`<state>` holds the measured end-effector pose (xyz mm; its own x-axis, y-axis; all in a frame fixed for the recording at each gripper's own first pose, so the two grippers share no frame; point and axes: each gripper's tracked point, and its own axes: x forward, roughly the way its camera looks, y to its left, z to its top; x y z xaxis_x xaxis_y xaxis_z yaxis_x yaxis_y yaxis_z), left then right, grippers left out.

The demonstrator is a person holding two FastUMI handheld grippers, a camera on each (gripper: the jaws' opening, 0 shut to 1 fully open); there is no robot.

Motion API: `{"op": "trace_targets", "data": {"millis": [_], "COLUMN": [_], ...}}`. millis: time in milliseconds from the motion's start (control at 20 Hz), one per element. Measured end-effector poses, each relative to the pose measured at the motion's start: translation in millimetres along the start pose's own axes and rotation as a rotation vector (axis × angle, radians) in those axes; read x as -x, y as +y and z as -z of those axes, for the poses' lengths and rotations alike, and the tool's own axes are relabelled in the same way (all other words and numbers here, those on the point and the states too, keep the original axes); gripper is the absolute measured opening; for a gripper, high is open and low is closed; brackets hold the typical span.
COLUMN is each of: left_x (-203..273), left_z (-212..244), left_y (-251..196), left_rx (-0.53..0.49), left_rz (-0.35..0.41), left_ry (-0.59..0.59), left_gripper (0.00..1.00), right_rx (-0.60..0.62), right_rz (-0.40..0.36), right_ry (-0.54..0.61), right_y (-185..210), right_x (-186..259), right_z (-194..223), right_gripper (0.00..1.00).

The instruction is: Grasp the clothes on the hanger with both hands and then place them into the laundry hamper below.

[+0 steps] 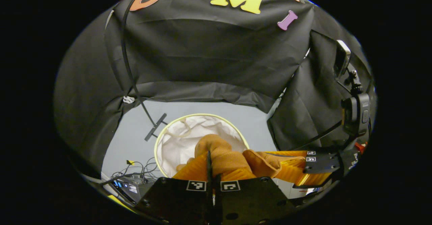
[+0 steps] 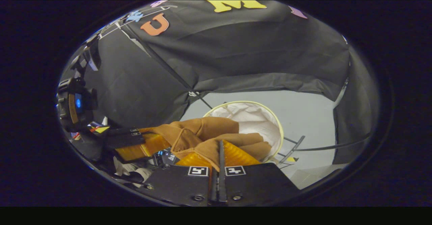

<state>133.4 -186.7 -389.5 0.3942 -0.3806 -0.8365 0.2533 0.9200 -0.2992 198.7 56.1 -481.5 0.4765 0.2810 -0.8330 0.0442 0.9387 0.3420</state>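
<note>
1. Left gripper (image 1: 209, 164): its fingers are drawn together on a fold of the brown garment (image 1: 222, 159), at the lower centre of the left gripper view. The cloth bunches up directly ahead of the fingertips.

2. Right gripper (image 2: 219, 157): its fingers are likewise closed on the brown garment (image 2: 202, 134), at the lower centre of the right gripper view. In the left gripper view the same gripper (image 1: 319, 166) appears at lower right, with cloth running into it.

3. Garment position: it hangs suspended between the two grippers. Its long axis runs roughly side to side, from one grip point to the other. No hanger can be made out in either view.

4. Laundry hamper (image 1: 162, 134): a round, pale-lined basket with a light rim, standing on the grey floor (image 1: 135, 123). In the left gripper view it sits at centre, just above and behind the held cloth. In the right gripper view the hamper (image 2: 280, 130) lies at centre right, partly covered by the garment.

5. Governing relation: the hamper opening lies below and forward of both grippers. The left-held end appears to sit more nearly over the opening; the right-held end appears offset to one side of it.

6. Assessment: the grasp looks complete. The next move probably requires bringing both ends over the rim, then lowering before release.
</note>
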Motion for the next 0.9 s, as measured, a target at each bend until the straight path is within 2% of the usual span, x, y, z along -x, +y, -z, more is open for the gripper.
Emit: {"op": "trace_targets", "data": {"millis": [50,100,250,350,400,450,500,650,700,900], "left_x": [-5.2,-4.6,-1.4,2.3,4.7,8.1,10.7,20.4,25.1,46.0], "left_z": [3.3,3.5,4.9,5.7,4.8,3.8,3.7,4.7,3.1,-9.6], "left_y": [2.1,5.6,21.0,27.4,29.4,29.8,30.3,26.3,23.1,11.4], "left_rx": [0.006,0.016,0.039,0.042,0.035,0.027,0.017,-0.011,-0.019,-0.057], "left_rz": [-0.013,-0.015,-0.04,-0.05,-0.056,-0.061,-0.066,-0.065,-0.061,-0.058], "left_ry": [0.013,0.02,0.013,0.012,0.011,0.008,0.004,-0.008,-0.018,-0.076], "left_gripper": [0.17,0.24,1.0,0.96,1.0,0.96,1.0,1.0,0.96,1.0], "right_rx": [0.006,0.005,0.034,0.046,0.048,0.048,0.048,0.051,0.053,0.088], "right_rz": [-0.002,-0.003,0.035,0.055,0.065,0.074,0.076,0.085,0.094,0.129], "right_ry": [-0.006,-0.017,-0.053,-0.056,-0.056,-0.055,-0.055,-0.053,-0.056,-0.1], "right_y": [0.9,3.2,0.0,-3.0,-1.9,-1.4,0.2,0.5,-1.2,-4.5], "right_x": [-0.6,-1.1,-8.4,-5.9,-3.9,-2.5,-0.9,9.0,14.5,44.0], "right_z": [1.4,0.1,-11.0,-6.5,-5.4,-5.2,-3.4,3.3,5.4,1.2], "right_gripper": [0.05,0.09,0.57,0.77,0.84,0.85,0.85,0.86,0.86,0.86]}}
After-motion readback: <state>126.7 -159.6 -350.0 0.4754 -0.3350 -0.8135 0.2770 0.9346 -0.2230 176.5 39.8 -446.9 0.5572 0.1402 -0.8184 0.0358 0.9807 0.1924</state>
